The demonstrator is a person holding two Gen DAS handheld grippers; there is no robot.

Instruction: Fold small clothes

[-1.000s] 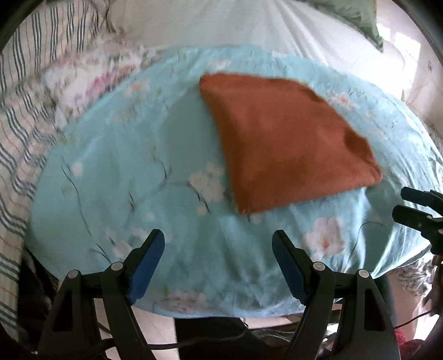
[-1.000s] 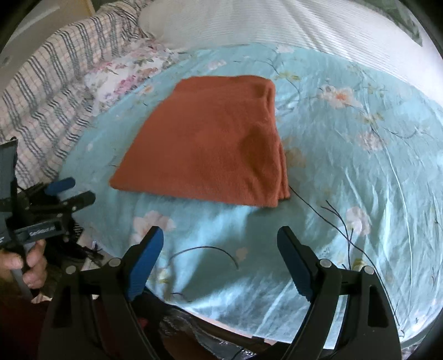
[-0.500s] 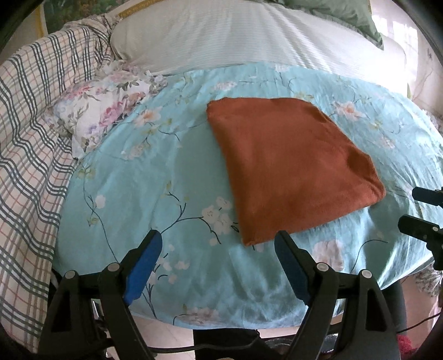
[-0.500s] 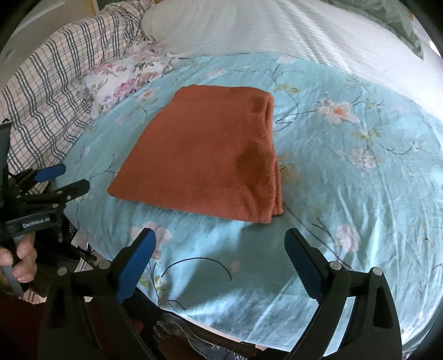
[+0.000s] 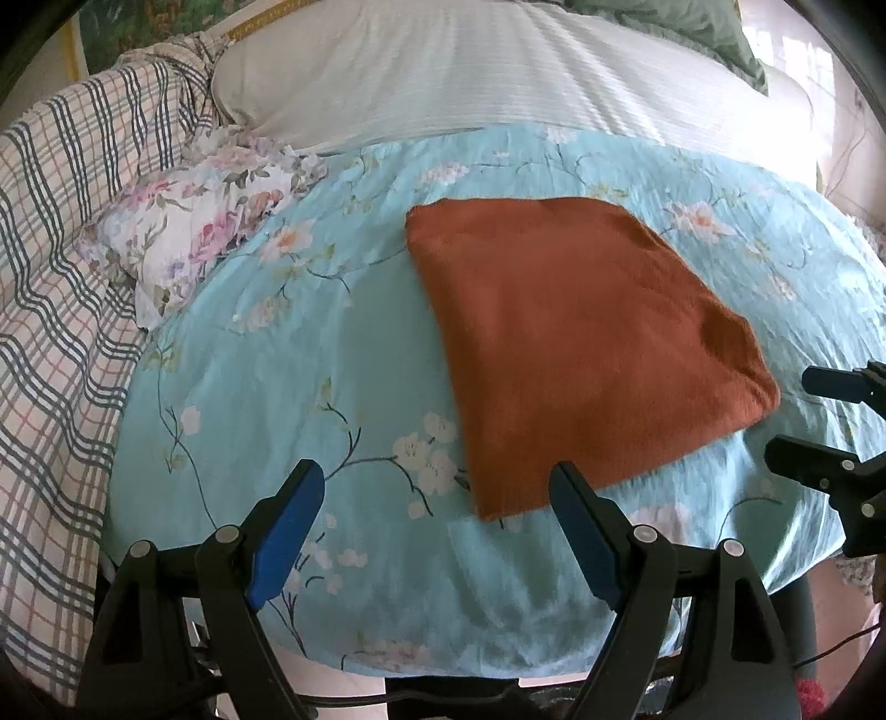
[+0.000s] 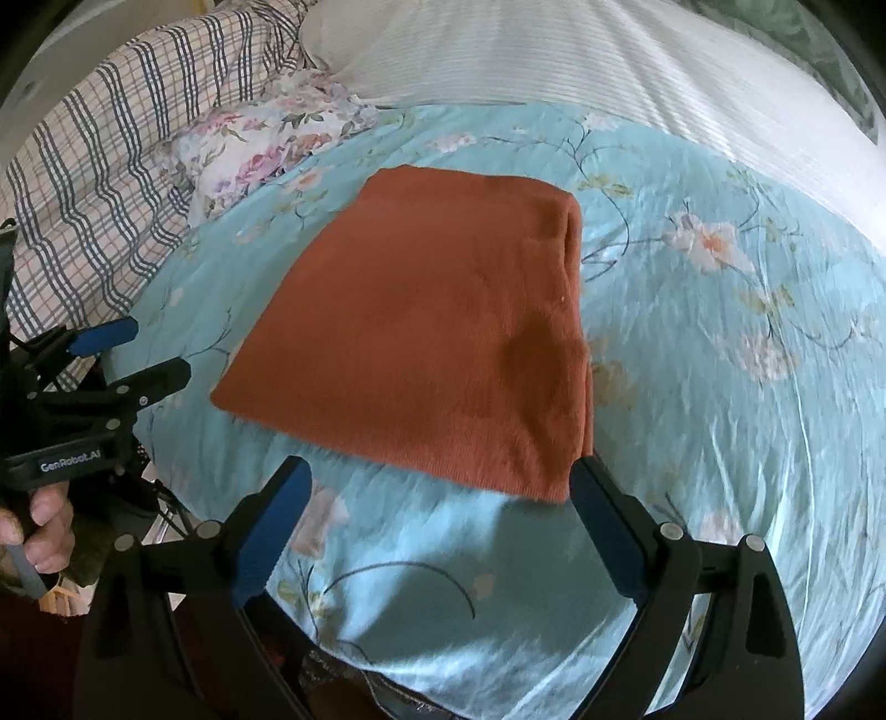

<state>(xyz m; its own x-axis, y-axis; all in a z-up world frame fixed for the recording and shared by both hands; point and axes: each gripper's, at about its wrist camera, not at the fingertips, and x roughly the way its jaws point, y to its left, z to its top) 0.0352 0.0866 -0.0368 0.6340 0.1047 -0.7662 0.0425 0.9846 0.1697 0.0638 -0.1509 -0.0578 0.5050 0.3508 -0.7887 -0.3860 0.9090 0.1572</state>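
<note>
A rust-orange garment [image 5: 581,343] lies folded flat on the light blue floral sheet [image 5: 310,387]; it also shows in the right wrist view [image 6: 432,343], with a layered folded edge on its right side. My left gripper [image 5: 434,487] is open and empty, just short of the garment's near left corner. My right gripper [image 6: 443,487] is open and empty, just short of the garment's near edge, its right finger close to the near right corner. Each gripper shows at the edge of the other's view: the right one [image 5: 819,426], the left one [image 6: 122,354].
A floral pillow [image 5: 188,232] and a plaid blanket [image 5: 55,277] lie to the left. A white striped cover [image 5: 498,72] lies behind the blue sheet, with a green pillow [image 5: 692,22] at the far right. The sheet's near edge [image 5: 443,653] drops off below my grippers.
Both grippers have moved forward toward the garment's near edge and stayed open. The garment has not moved.
</note>
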